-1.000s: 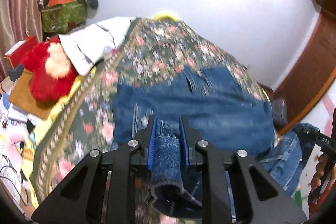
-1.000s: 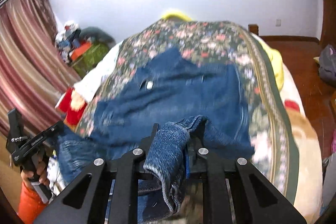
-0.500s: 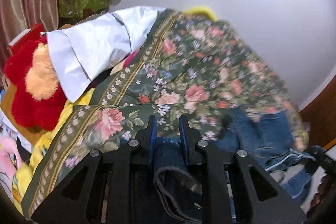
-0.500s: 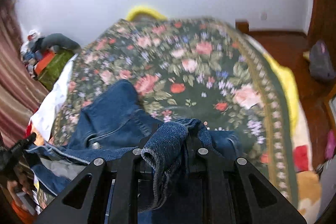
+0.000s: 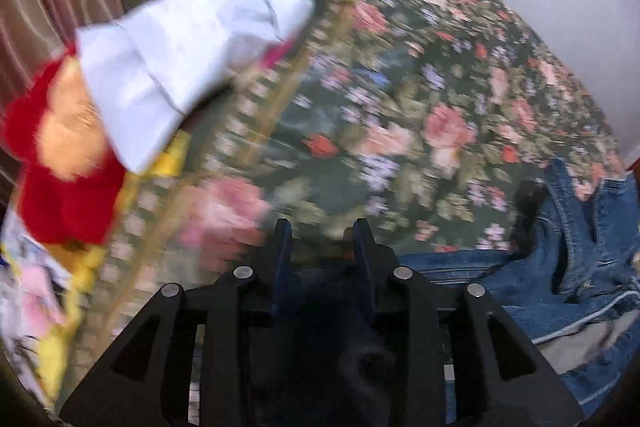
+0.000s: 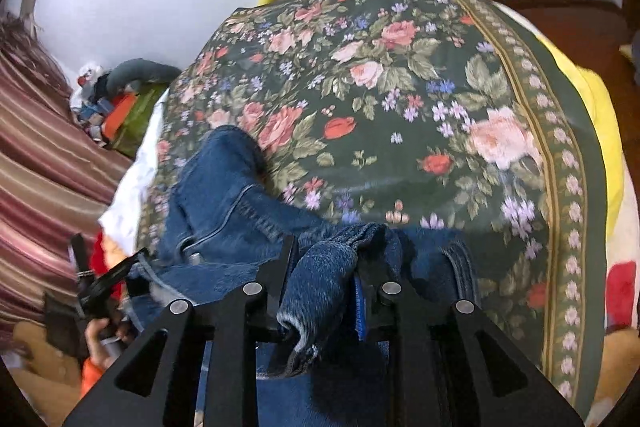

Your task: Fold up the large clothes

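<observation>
A blue denim jacket (image 6: pixel 224 195) lies bunched on the near part of the floral bedspread (image 6: pixel 400 99). My right gripper (image 6: pixel 328 261) is low over it, its jaws just starting to open, with a thick fold of the denim still pinched between them. My left gripper (image 5: pixel 322 233) points down at the bedspread (image 5: pixel 400 87). Its jaws are opening, and dark denim sits low between the fingers without being squeezed. More of the jacket (image 5: pixel 580 251) lies to its right. The left gripper (image 6: pixel 100 279) also shows at the left of the right wrist view, in a hand (image 6: pixel 100 335).
A white cloth (image 5: pixel 192 43) and a red and orange plush toy (image 5: pixel 60 155) lie off the bed's left side. Striped curtains (image 6: pixel 40 147) and a cluttered green box (image 6: pixel 136 115) stand beyond. A yellow sheet (image 6: pixel 596 115) edges the bed on the right.
Both grippers have swept forward and down across the bed, dragging the denim's edge with them. The left jaws, earlier tight on a denim fold, now stand apart.
</observation>
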A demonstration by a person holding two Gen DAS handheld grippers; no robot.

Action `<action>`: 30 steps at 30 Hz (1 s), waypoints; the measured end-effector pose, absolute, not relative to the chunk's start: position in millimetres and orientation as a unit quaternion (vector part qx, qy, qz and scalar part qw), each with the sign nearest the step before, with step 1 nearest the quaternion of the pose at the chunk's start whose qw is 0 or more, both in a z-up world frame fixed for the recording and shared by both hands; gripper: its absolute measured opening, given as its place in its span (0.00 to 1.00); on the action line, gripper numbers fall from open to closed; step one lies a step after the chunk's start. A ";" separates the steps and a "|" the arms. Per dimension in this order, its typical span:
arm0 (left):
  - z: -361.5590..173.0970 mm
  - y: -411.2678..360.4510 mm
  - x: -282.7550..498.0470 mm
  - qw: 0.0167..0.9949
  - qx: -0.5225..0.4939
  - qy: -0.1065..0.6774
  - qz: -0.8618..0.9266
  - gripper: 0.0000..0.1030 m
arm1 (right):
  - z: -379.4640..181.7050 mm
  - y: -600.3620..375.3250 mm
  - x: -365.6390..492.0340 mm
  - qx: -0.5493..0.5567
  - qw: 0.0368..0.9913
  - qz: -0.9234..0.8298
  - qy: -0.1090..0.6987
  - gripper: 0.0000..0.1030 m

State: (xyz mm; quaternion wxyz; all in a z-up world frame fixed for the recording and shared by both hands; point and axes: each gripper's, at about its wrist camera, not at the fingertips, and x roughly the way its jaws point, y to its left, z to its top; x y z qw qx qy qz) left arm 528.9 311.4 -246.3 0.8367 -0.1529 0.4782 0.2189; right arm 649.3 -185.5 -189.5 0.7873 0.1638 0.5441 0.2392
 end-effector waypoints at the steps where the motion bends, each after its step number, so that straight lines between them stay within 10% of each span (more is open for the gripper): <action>1: -238.8 314.6 524.1 0.839 -0.140 0.474 0.227 0.32 | -185.8 -189.4 646.7 0.165 0.784 0.241 0.548 0.19; 18: -191.5 206.0 440.5 0.877 -0.056 0.476 0.025 0.55 | -112.3 -181.5 631.2 0.149 0.796 0.240 0.535 0.19; 30: -257.9 183.7 502.3 0.843 -0.095 0.520 0.100 0.55 | -196.6 -188.2 638.6 0.119 0.804 0.170 0.558 0.19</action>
